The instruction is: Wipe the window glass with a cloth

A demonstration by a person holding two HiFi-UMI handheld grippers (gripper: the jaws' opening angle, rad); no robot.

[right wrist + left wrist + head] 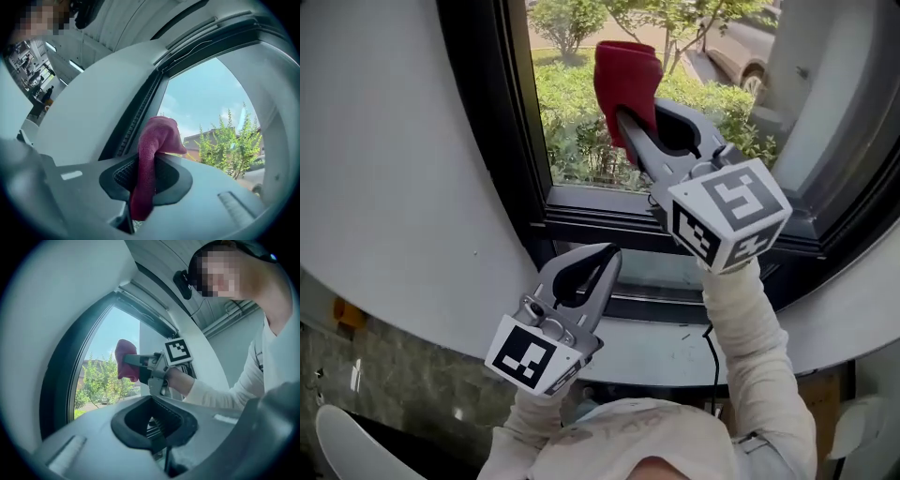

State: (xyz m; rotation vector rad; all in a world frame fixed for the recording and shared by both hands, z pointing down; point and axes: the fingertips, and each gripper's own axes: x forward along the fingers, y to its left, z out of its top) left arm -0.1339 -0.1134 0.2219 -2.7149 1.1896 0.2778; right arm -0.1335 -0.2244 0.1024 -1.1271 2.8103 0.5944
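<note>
A red cloth (pixel 624 81) is pinched in my right gripper (pixel 630 120), which is shut on it and holds it up against the window glass (pixel 581 122). In the right gripper view the cloth (pixel 152 154) hangs folded between the jaws, its bunched top toward the pane (pixel 211 103). My left gripper (pixel 610 255) is lower, near the sill, shut with nothing in it. From the left gripper view I see the right gripper (pixel 129 359) with the cloth (pixel 124 363) at the glass (pixel 105 376).
A dark window frame (pixel 511 141) borders the glass on the left, and a dark sill rail (pixel 600 217) runs below. A white curved wall (pixel 394 169) is to the left. A white ledge (pixel 666 349) with a black cable (pixel 713 361) lies under the window.
</note>
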